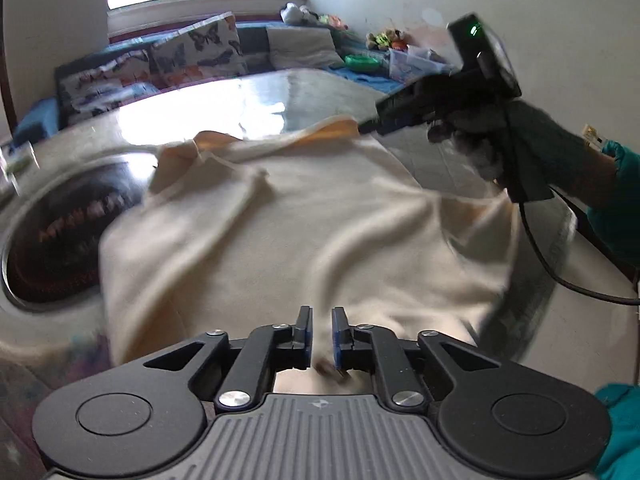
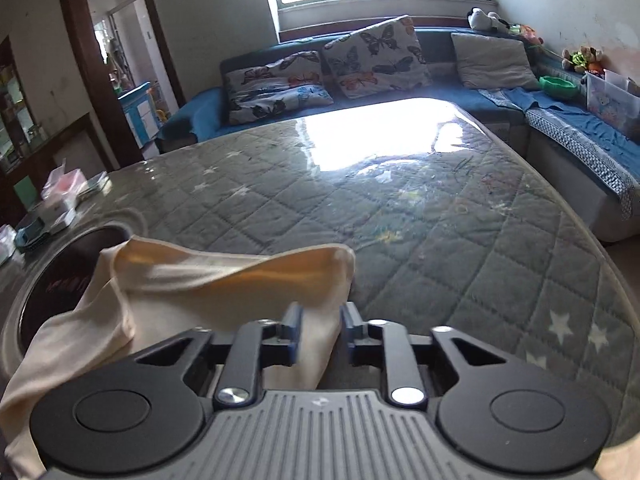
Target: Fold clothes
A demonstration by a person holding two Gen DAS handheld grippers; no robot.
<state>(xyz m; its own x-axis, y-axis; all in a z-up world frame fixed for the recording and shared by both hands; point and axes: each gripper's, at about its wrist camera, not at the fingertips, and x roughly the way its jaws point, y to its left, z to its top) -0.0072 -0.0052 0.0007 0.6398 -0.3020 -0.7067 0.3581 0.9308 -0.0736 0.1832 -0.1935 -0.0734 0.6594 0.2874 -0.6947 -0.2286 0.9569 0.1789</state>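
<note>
A cream garment (image 1: 280, 232) lies spread over the glass-topped table (image 1: 248, 96), its far edge lifted. My left gripper (image 1: 321, 320) sits at the garment's near edge, jaws a narrow gap apart with cloth between them. My right gripper (image 1: 366, 128) is at the far right corner of the garment, pinching its edge. In the right wrist view the right gripper (image 2: 320, 320) has a fold of the cream garment (image 2: 192, 280) between its fingers, held above the quilted table (image 2: 440, 208).
A dark round inset (image 1: 60, 240) lies in the table at the left. A blue sofa (image 2: 400, 80) with butterfly cushions (image 2: 372, 56) runs behind the table. Small boxes and packets (image 2: 60, 200) sit at the table's left edge. A black cable (image 1: 560, 272) hangs from the right gripper.
</note>
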